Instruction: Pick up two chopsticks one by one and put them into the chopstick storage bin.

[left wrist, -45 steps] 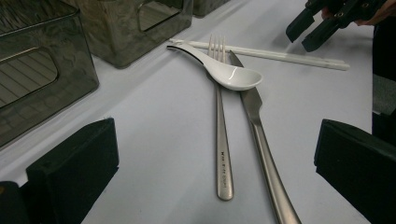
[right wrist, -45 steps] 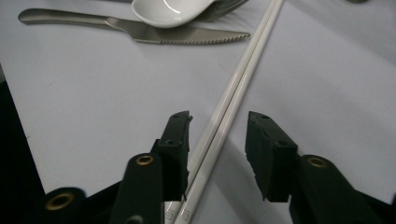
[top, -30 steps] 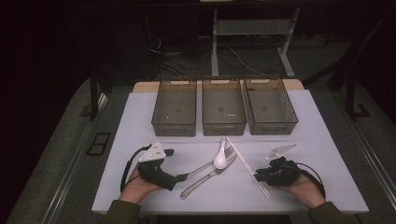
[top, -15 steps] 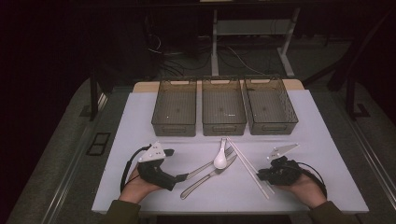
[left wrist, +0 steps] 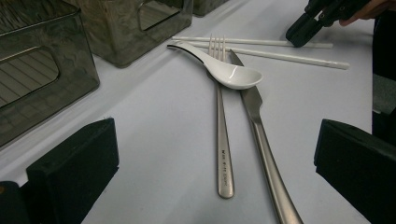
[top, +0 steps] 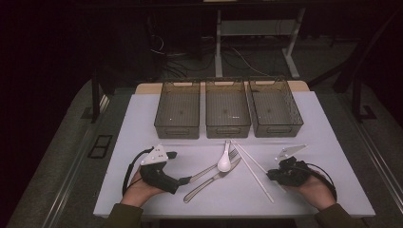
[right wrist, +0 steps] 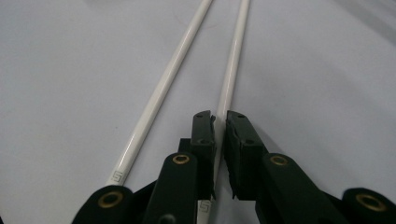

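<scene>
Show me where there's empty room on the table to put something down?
The white mat is bare left of the three bins, and also right of them. Another bare strip runs along the near edge between the two hands. The middle is crowded: spoon, fork, knife and chopsticks lie bunched together.

Black tool [right wrist: 220, 122] jaws, brass screws, olive sleeves [top: 124, 217]

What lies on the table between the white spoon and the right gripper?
In the high view, the two white chopsticks lie between the white spoon and the right gripper, whose jaws have just been closing on one chopstick.
</scene>
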{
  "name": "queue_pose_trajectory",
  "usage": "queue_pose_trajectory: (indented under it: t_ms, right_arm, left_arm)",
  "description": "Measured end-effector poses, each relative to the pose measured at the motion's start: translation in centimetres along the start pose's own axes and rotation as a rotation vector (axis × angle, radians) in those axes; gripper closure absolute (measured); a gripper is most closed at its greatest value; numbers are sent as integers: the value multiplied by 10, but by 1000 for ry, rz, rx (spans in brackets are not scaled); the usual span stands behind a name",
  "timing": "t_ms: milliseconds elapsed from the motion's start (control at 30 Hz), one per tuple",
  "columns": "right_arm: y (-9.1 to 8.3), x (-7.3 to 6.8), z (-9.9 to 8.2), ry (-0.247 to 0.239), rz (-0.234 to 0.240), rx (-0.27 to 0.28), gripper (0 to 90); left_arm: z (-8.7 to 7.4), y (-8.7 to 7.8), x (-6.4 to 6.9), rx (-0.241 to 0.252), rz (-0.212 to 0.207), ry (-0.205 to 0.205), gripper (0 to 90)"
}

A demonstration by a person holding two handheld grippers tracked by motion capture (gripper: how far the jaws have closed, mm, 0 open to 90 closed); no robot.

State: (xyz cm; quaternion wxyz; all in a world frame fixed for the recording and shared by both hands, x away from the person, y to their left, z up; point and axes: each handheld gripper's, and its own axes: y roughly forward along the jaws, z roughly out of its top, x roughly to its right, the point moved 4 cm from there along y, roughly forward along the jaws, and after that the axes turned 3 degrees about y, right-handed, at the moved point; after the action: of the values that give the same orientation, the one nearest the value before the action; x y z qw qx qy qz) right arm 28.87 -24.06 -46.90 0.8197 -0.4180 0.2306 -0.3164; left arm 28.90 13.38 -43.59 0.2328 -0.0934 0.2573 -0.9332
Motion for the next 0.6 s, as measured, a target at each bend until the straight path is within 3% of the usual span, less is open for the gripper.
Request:
queue_pose_trajectory:
  t_ms: [67,167,333,467,600]
  right_arm:
    - [-1,0,1,5,1,17,799]
    - [-5,2,9,49,0,67,799]
    - [-1,5,17,94,5,89,801]
    - [8,6,21,107,4,64,802]
    - [13,3,21,80,-11,42,810]
  left_arm:
    - [0,0,0,0,0,-1,0]
    - [0,1,0,3,1,-6,0]
    - [-1,1,0,-6,3,-4,0]
    - [-1,1,0,-4,1,-2,0]
    - [-1,1,0,-5,0,-4,0]
